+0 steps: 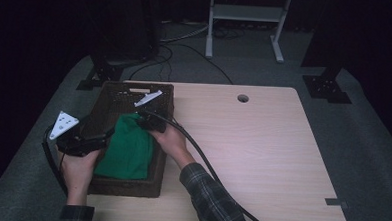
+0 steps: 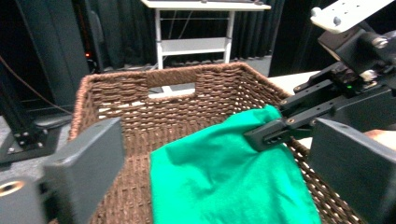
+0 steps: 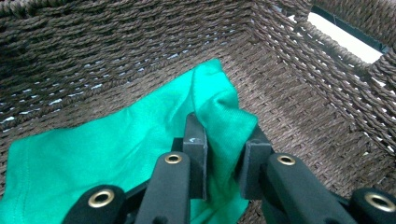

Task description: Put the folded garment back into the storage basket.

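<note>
Green cloth (image 1: 126,150) lies inside the brown wicker basket (image 1: 111,186) at the left centre of the high view, on the bench (image 1: 262,143). Right tongs (image 3: 223,161) pinch a fold at the cloth's far end. Left tongs (image 2: 210,172) stand wide apart over the near end, gripping nothing.

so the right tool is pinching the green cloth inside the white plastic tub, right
Not quite. The right tool does pinch the green cloth, but the cloth lies in a brown woven basket, not a white plastic tub. The right gripper view shows the weave up close.
</note>
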The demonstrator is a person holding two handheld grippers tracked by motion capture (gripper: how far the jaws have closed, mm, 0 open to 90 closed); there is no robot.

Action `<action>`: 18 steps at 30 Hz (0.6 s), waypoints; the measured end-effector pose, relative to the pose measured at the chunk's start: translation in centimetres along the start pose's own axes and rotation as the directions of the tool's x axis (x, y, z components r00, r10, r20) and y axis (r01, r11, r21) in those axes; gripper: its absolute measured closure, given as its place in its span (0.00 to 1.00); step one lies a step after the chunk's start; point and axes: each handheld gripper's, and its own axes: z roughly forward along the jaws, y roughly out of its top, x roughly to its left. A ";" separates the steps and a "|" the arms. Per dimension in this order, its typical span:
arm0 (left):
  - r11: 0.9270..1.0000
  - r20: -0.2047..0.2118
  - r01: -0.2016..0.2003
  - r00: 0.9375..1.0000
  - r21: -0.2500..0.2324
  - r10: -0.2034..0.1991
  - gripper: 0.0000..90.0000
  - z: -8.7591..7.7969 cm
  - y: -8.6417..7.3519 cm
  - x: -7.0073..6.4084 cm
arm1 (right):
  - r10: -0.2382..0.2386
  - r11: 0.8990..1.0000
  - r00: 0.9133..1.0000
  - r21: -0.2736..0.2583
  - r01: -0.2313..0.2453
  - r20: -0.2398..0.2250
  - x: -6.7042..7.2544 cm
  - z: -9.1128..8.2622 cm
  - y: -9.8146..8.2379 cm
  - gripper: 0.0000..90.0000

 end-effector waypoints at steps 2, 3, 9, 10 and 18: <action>1.000 -0.002 0.006 1.000 -0.004 -0.006 0.02 0.0 0.0 0.1 | -0.005 1.000 1.000 0.008 0.005 0.005 0.0 0.1 0.1 0.84; 1.000 -0.001 0.007 1.000 -0.002 -0.007 0.02 0.0 0.0 0.1 | -0.012 1.000 1.000 0.013 0.011 0.016 0.0 0.1 0.1 0.84; 1.000 -0.001 0.006 1.000 0.007 -0.006 0.02 0.1 0.0 0.1 | 0.006 1.000 0.997 0.010 -0.007 0.082 -0.8 0.2 0.4 0.56; 1.000 0.002 0.008 1.000 0.006 -0.008 0.02 0.1 0.0 0.1 | 0.038 0.999 0.996 0.002 -0.039 0.081 -1.2 0.0 0.5 0.48; 1.000 0.000 0.004 1.000 0.007 -0.004 0.02 0.2 0.0 0.1 | 0.057 0.998 0.996 -0.028 -0.055 0.069 -3.0 -3.4 0.4 0.00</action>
